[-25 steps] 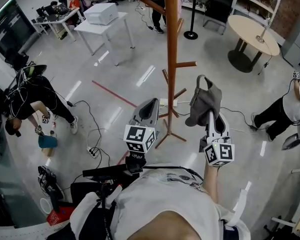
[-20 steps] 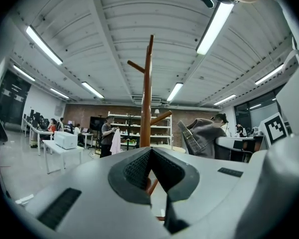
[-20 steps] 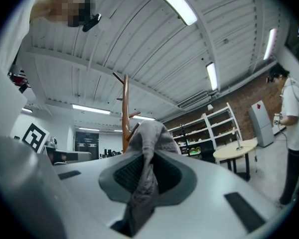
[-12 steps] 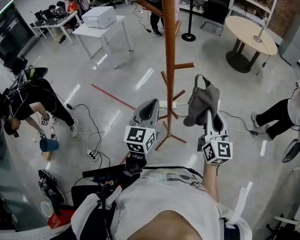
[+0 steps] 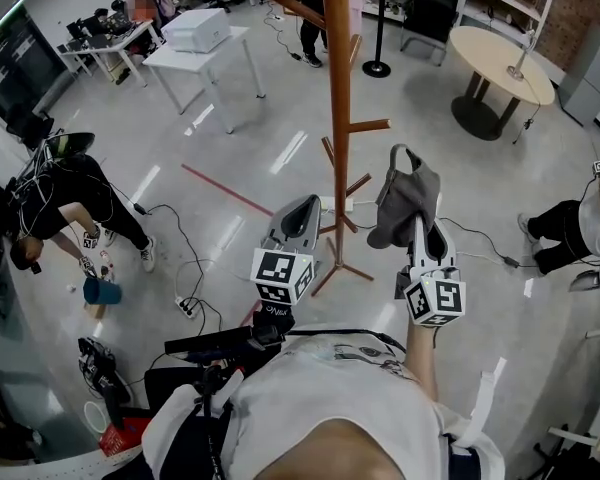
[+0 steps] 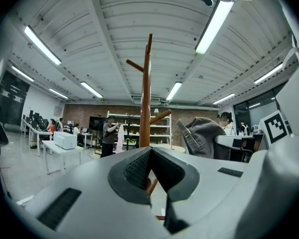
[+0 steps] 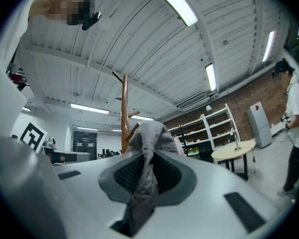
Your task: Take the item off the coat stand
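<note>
My right gripper (image 5: 420, 230) is nearest me, to the right of the coat stand (image 5: 340, 118), with its jaws drawn in narrow and pinched on a fold of the grey cap (image 5: 405, 200). In the right gripper view the cloth runs down between the pads (image 7: 127, 171) and its lower end is lost inside the gripper (image 7: 147, 164).

The cap (image 7: 152, 133) is off the stand, just to the right of its post (image 7: 124, 118), and seems clear of the pegs. Its long axis runs from my jaws away from me, and the strap loop is at the far end. I think the brim hangs on the side toward the stand, but the folds make that hard to read.

My left gripper (image 5: 300, 204) is on the near left side of the stand. Its jaws are together at the tips with nothing between them (image 6: 150, 153), and the post (image 6: 146, 93) shows just beyond them. The cap (image 6: 204, 136) is to the right of that post.

The top of the stand is cut off by the upper edge of the head view. Beyond the stand to the left is a white table (image 5: 195, 53), and beyond it to the right is a round table (image 5: 500, 63).
</note>
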Tool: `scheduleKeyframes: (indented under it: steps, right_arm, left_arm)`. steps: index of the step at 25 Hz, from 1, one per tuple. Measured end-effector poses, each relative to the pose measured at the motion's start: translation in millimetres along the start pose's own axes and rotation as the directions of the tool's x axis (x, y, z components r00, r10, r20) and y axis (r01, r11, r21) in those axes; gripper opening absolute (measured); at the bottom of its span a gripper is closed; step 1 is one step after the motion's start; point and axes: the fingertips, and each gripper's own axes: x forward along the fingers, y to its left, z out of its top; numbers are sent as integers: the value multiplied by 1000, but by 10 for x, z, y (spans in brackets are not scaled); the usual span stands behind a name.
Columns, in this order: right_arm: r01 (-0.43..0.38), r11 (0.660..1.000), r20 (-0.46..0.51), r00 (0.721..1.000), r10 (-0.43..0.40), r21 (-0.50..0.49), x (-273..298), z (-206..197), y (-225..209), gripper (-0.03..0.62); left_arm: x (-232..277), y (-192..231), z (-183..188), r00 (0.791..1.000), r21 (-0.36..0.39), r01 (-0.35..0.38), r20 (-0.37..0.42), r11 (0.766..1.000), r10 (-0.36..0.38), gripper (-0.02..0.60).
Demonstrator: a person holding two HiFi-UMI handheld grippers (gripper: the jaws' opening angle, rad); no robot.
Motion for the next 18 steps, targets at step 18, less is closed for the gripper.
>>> scheduleKeyframes:
  steps: [18]
  right_arm:
    - [1, 1000, -8, 1000, -1, 4, -25, -23, 26, 51]
  left_arm:
    - [-29, -15, -66, 1000, 1, 4, -22, 1000, -4, 2]
